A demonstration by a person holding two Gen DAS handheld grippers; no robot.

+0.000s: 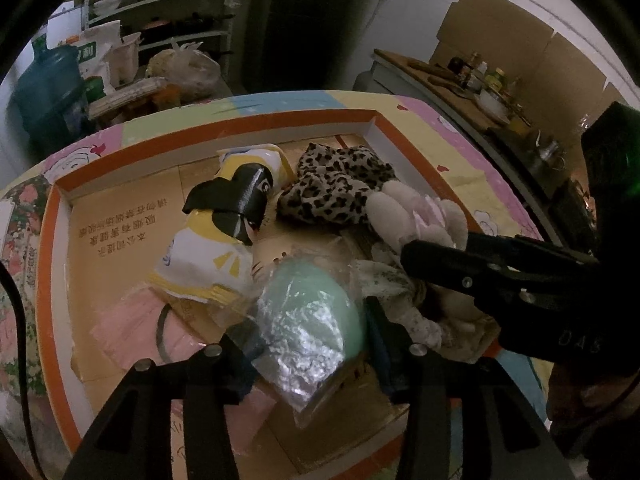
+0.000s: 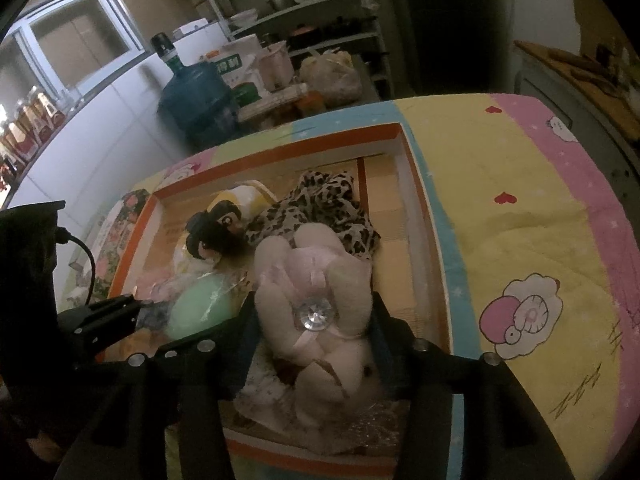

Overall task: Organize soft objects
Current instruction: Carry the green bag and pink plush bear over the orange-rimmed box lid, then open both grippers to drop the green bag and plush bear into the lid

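Both soft things in play lie straight ahead of their own tools, inside the orange-rimmed box [image 1: 60,240] that rests on the quilted bed [image 2: 540,220]. The left hand-held gripper [image 1: 316,344] has the mint-green foam ball in its crinkled plastic bag [image 1: 308,312] directly between its fingers, which stand apart on either flank of the bag; whether the pads actually press it cannot be told. The right hand-held gripper [image 2: 316,332] has the cream plush toy [image 2: 320,300] between its fingers, the toy's long axis running forward along the fingers, away from the camera, with its pink bow and clear gem facing up. Those fingers sit close against the plush on both sides and look clamped on it, as far as I can judge. The two tools are just beside each other, the right one's tip to the right of the ball. Beyond both, farther into the box, lie a leopard-print cloth [image 1: 336,184] and a yellow-and-white doll [image 1: 224,236].
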